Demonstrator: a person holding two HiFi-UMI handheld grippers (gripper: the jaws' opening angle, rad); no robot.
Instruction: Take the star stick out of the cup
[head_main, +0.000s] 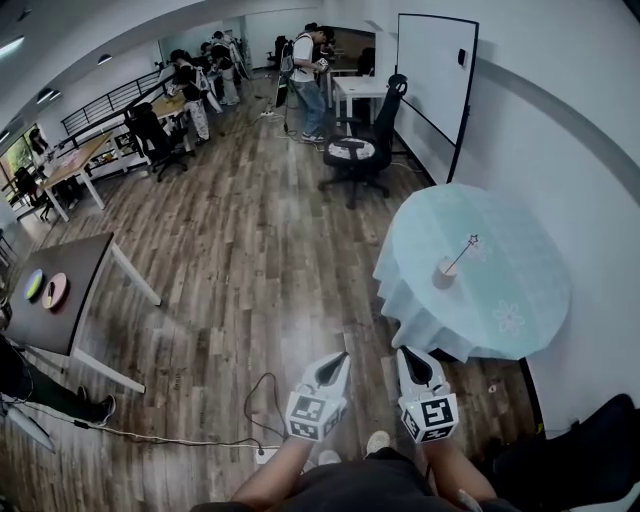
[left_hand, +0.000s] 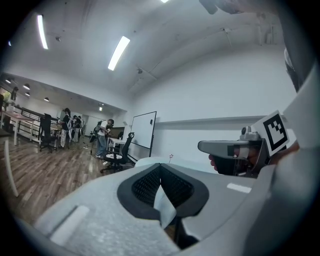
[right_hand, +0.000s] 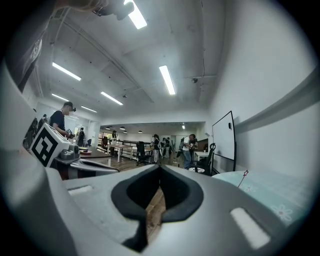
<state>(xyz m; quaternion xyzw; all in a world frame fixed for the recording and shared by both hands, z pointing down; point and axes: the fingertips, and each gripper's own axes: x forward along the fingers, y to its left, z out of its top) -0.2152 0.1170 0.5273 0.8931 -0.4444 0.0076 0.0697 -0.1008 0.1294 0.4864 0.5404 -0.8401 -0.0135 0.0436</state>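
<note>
A thin star stick (head_main: 462, 253) leans out of a small pale cup (head_main: 445, 271) standing near the middle of a round table with a light teal cloth (head_main: 500, 300). Both grippers are held low, well short of the table, over the wood floor. My left gripper (head_main: 340, 358) and right gripper (head_main: 407, 352) point forward side by side, each shut with nothing in it. From the left gripper view the star (left_hand: 171, 156) shows tiny above the shut jaws. In the right gripper view the star stick (right_hand: 243, 177) rises over the table's cloth (right_hand: 270, 192), far off to the right.
A black office chair (head_main: 358, 150) and a whiteboard (head_main: 437, 75) stand beyond the round table. A dark table (head_main: 70, 300) with coloured plates is at the left. A cable (head_main: 250, 400) runs over the floor near my feet. Several people stand at the room's far end.
</note>
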